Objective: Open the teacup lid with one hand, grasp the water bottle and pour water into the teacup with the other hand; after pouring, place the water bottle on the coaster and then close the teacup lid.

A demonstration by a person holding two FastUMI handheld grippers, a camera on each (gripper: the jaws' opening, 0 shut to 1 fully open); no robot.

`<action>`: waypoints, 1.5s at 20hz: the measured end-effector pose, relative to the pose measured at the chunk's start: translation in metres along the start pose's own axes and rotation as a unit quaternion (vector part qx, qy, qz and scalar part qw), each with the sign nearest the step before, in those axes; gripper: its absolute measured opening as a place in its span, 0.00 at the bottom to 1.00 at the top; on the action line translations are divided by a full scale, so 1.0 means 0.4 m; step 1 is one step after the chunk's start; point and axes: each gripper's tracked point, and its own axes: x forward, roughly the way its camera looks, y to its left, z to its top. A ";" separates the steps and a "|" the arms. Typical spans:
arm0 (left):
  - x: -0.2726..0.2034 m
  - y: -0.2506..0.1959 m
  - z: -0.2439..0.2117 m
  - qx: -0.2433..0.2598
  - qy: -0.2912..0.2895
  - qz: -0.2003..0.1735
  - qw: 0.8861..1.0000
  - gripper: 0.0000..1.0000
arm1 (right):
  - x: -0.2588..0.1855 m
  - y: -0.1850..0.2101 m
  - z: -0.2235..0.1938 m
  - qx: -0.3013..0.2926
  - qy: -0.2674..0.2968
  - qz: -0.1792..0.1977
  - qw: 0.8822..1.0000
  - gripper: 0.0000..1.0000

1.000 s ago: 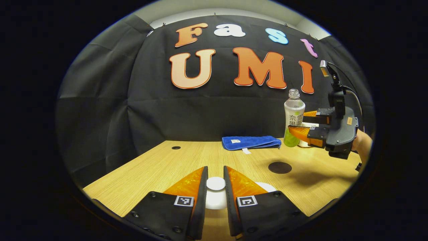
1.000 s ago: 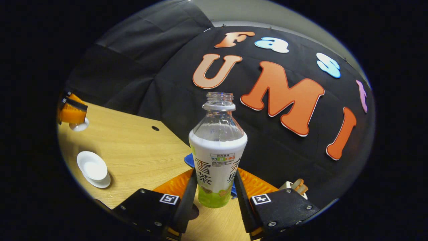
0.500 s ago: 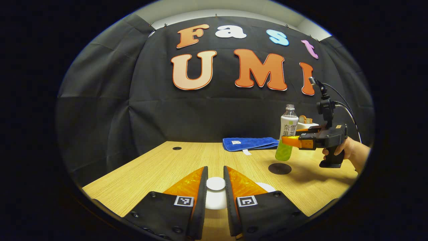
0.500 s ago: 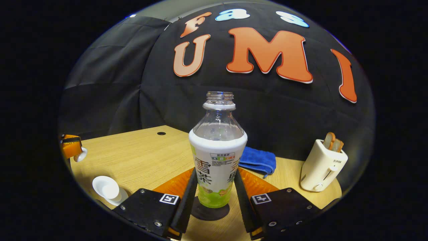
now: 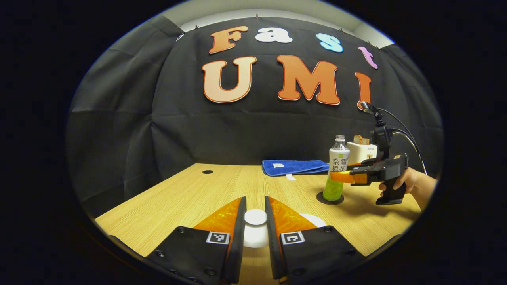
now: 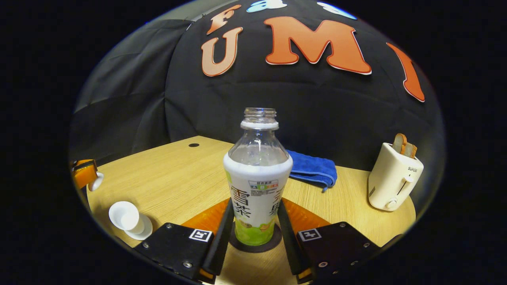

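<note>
— Where's the water bottle (image 6: 258,186) now?

— Upright on the dark coaster (image 6: 273,241), uncapped. My right hand-held gripper (image 6: 253,233) has a finger against each side of its lower label. I see green at the base but can't judge how much liquid is inside.

— And the teacup?

— The white teacup (image 6: 126,217) sits open on its saucer (image 6: 141,231) at the near left of the bench (image 6: 174,178). My left hand-held gripper (image 5: 255,221) pinches the white teacup lid (image 5: 255,217) by its knob.

— Anything in the way?

— A folded blue cloth (image 6: 313,168) lies behind the bottle, and a cream toaster (image 6: 392,182) holding bread stands well to the right. Between bottle and cup the bench is bare wood.
</note>
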 end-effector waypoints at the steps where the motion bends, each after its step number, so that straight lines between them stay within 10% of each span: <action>1: 0.003 -0.006 0.005 -0.003 -0.001 -0.003 1.000 0.33 | -0.002 0.000 -0.001 0.003 0.001 0.001 1.000 0.64; 10: 0.064 -0.129 -0.037 -0.010 0.014 -0.054 0.998 0.33 | -0.079 -0.016 0.037 -0.031 -0.034 -0.011 0.999 0.91; 25: 0.099 -0.199 -0.131 0.016 0.061 -0.068 0.996 0.31 | -0.310 -0.027 0.093 -0.039 -0.102 -0.004 0.994 0.91; 30: 0.083 -0.204 -0.112 0.027 0.049 -0.069 0.996 0.53 | -0.349 -0.040 0.101 -0.032 -0.117 -0.015 0.993 0.91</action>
